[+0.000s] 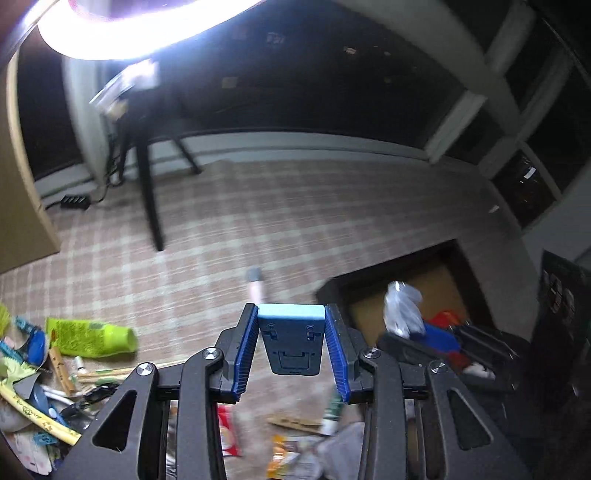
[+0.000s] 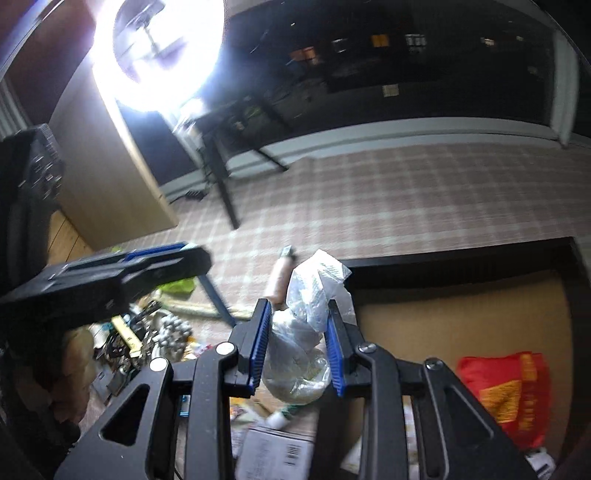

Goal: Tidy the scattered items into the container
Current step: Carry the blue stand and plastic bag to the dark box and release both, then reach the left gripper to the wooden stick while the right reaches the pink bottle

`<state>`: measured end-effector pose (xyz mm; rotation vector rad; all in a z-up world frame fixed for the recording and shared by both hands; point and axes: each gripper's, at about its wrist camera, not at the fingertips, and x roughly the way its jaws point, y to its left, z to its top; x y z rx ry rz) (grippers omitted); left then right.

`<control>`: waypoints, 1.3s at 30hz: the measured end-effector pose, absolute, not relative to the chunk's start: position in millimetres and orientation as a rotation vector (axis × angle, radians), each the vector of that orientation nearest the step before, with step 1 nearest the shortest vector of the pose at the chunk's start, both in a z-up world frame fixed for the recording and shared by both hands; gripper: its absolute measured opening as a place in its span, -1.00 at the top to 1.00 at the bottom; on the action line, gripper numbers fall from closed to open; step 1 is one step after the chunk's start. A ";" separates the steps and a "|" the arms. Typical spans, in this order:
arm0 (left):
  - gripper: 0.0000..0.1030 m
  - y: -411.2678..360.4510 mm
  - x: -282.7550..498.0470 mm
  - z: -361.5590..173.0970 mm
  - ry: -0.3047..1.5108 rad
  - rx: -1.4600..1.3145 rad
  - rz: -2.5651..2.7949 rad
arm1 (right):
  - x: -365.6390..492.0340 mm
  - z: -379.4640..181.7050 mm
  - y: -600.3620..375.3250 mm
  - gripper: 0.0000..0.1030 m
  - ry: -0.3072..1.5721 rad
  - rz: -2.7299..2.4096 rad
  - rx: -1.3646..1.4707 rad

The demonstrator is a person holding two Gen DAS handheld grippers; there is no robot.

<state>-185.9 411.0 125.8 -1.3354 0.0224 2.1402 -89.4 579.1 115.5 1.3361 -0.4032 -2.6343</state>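
My left gripper (image 1: 291,314) is shut on a light blue block (image 1: 291,338) with a dark clip-like underside, held above the checked carpet. My right gripper (image 2: 298,306) is shut on a crumpled clear plastic bag (image 2: 308,332) with whitish contents, at the near left corner of the dark-rimmed box (image 2: 461,258). The same box (image 1: 399,271) lies to the right in the left wrist view, with the right gripper (image 1: 436,343) and its bag (image 1: 400,306) over it. A red packet (image 2: 506,391) lies inside the box. The left gripper (image 2: 122,273) shows dark at the left of the right wrist view.
Scattered items crowd the floor at lower left: a green tube (image 1: 92,338), a yellow strip (image 1: 37,417), chopsticks (image 1: 110,374), wrappers. A pink bottle (image 1: 256,286) lies mid-carpet. A black table leg (image 1: 149,199), a power strip (image 1: 75,202) and a bright ring light (image 1: 140,26) stand beyond.
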 end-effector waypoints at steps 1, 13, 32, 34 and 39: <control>0.34 417.1 -181.1 131.8 0.024 -1.325 2.124 | -86.7 117.3 587.2 0.45 -0.411 -2.654 1.334; 0.34 498.8 -142.5 128.2 0.084 -1.300 1.981 | -72.7 119.2 670.2 0.43 -0.472 -2.802 1.400; 0.16 451.6 -140.6 148.3 0.126 -1.288 2.054 | -57.8 127.9 657.2 -0.01 -0.409 -2.717 1.343; 0.16 436.4 -140.9 151.6 0.122 -1.288 2.075 | -55.7 129.9 648.7 -0.01 -0.382 -2.698 1.333; 0.16 395.8 -135.0 156.8 0.142 -1.283 2.133 | -52.7 134.3 621.7 -0.01 -0.320 -2.626 1.313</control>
